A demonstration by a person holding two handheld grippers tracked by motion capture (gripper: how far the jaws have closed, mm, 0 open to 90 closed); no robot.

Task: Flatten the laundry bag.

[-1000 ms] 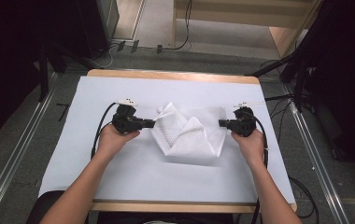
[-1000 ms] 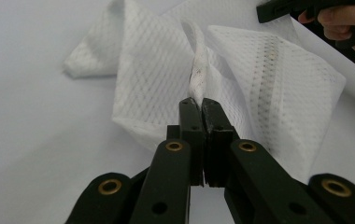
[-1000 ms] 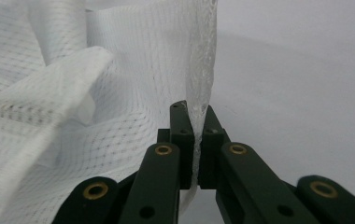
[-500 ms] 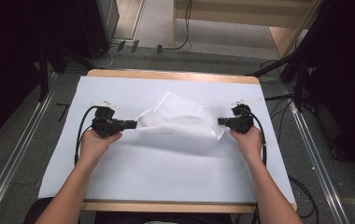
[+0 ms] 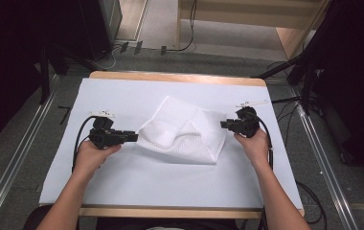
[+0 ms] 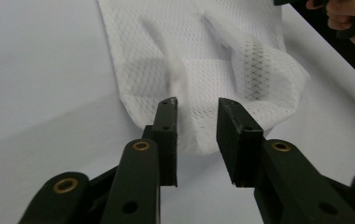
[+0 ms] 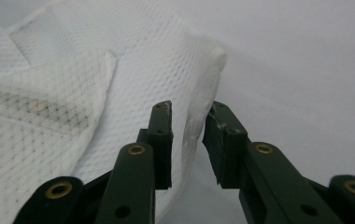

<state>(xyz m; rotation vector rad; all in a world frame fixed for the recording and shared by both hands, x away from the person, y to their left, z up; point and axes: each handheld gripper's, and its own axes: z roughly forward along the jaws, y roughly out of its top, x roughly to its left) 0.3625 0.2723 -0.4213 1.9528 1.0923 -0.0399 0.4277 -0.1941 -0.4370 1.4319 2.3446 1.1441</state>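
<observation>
Where the wooden table stands under the high view, a pale sheet covers nearly its whole top, leaving only a strip of bare wood at the far edge and another at the near edge. On the middle of that sheet lies the white mesh cloth, rumpled and partly folded over itself, spread between the two hands.

At the cloth's left end sits the left gripper, held low over the sheet. Its jaws have just been opening and now stand apart, and the cloth's rounded end lies in the gap between them (neither pad presses on it, as far as the left gripper view tells).

At the cloth's right end is the right gripper. Its jaws too have just been opening; in the right gripper view a fold of the cloth's edge hangs loose between the parted pads, unpinched.
</observation>
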